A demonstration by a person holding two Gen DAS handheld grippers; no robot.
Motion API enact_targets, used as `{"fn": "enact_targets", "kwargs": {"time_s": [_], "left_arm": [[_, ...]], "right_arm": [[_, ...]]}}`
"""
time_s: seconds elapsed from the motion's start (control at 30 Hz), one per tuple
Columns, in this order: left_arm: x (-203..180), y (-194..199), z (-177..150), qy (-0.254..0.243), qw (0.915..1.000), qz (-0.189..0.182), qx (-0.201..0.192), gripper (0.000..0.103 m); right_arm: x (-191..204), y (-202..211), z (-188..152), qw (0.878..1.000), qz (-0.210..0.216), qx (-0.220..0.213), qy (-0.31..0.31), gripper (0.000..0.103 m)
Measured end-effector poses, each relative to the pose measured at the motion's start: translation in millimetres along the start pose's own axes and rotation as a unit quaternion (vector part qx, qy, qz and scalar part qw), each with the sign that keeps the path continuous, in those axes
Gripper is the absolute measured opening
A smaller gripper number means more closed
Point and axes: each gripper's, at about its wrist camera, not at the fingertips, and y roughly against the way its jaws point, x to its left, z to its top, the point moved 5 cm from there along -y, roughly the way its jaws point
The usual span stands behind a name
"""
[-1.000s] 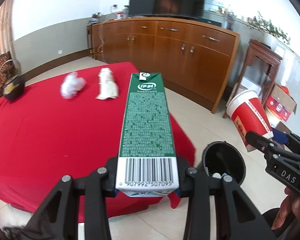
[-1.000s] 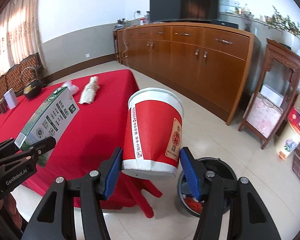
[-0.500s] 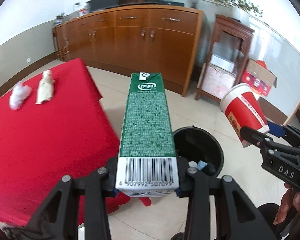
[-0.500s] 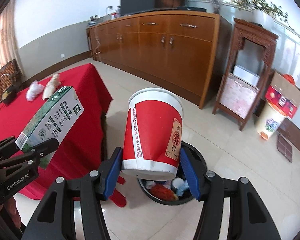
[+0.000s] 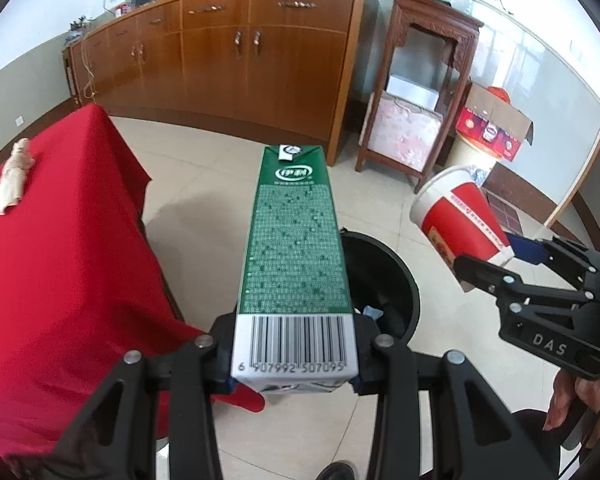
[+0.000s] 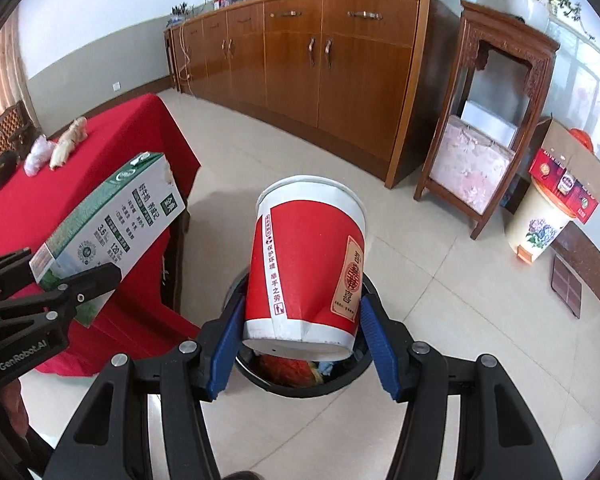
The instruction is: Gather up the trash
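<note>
My left gripper [image 5: 294, 360] is shut on a green milk carton [image 5: 294, 256], held above the left rim of a black trash bin [image 5: 384, 280] on the floor. My right gripper [image 6: 300, 344] is shut on a red paper cup [image 6: 306, 264], held right over the same bin [image 6: 340, 384], which holds coloured scraps. The cup also shows in the left wrist view [image 5: 456, 220], and the carton shows in the right wrist view [image 6: 112, 224]. Crumpled paper [image 6: 66, 144] and a white wad [image 6: 36, 156] lie on the red table [image 6: 100, 148].
The red-clothed table [image 5: 60, 240] stands left of the bin. A long wooden sideboard [image 6: 300, 60] runs along the back wall. A wooden stand [image 6: 488, 120], a cardboard box [image 6: 568, 172] and a flowered white bin [image 6: 536, 224] sit to the right.
Both grippers have swung right from the table to above the trash bin, still holding the carton and the cup. The bin now lies directly beneath them.
</note>
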Motion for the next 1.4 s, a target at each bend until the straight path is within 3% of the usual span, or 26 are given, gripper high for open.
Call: {"fn": "enact_targets", "kwargs": {"time_s": [0.6, 0.73, 0.83, 0.9, 0.97, 1.0, 1.07, 1.13, 1.2, 1.4], "left_arm": [[-29, -111, -16, 0.011, 0.9935, -0.039, 0.106, 0.041], [-29, -127, -22, 0.012, 0.9922, -0.037, 0.119, 0.041], [-31, -135, -25, 0.024, 0.9911, -0.057, 0.118, 0.043], [-25, -139, -28, 0.038, 0.9911, -0.048, 0.118, 0.072], [-17, -138, -30, 0.041, 0.9932, -0.022, 0.107, 0.078], [-16, -137, -30, 0.036, 0.9937, -0.015, 0.105, 0.078], [-10, -135, -33, 0.025, 0.9948, 0.011, 0.098, 0.079], [-7, -130, -36, 0.019, 0.9947, 0.03, 0.096, 0.085], [-3, -127, -38, 0.016, 0.9946, 0.038, 0.095, 0.094], [7, -115, -36, 0.006, 0.9953, 0.052, 0.082, 0.098]], "right_arm": [[-38, -103, -33, 0.993, 0.041, 0.091, 0.067, 0.061], [-36, -131, -47, 0.989, 0.052, 0.104, 0.085, 0.061], [-32, -151, -56, 0.986, 0.064, 0.116, 0.099, 0.061], [-28, -163, -66, 0.984, 0.053, 0.119, 0.125, 0.066], [-31, -168, -71, 0.985, 0.038, 0.108, 0.129, 0.095], [-35, -167, -74, 0.987, 0.032, 0.099, 0.124, 0.099], [-42, -167, -78, 0.988, 0.034, 0.102, 0.108, 0.099], [-49, -167, -83, 0.99, 0.019, 0.107, 0.094, 0.103], [-55, -168, -85, 0.991, 0.011, 0.112, 0.074, 0.103], [-68, -159, -78, 0.994, -0.004, 0.11, 0.022, 0.103]]}}
